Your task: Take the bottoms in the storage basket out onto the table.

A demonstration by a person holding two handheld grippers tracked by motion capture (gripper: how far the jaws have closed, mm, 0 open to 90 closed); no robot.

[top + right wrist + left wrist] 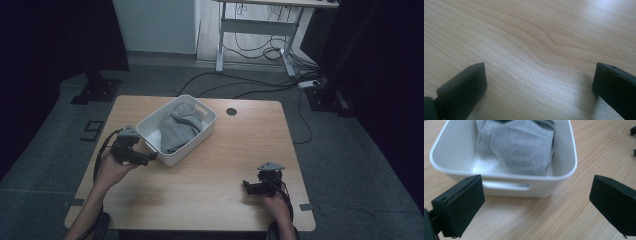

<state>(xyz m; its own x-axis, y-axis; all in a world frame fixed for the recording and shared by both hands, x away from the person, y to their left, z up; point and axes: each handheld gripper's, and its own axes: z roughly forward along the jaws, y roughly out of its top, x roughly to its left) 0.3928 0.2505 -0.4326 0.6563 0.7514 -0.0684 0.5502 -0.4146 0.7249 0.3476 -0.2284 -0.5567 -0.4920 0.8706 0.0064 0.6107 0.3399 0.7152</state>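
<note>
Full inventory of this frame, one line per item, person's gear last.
bin: 1, white, left-centre of the table, slot handle facing the left gripper
cloth: 1, grey, bunched inside the bin
table: 1, light wood
grommet hole: 1, dark, far edge of the table
desk frame: 1, white, on the floor behind
cables: several, black, on the floor past the table
left gripper: 1, black, jaws open, just short of the bin's near end
right gripper: 1, black, jaws open, low over bare wood at near right
hands: 2, one per gripper
</note>
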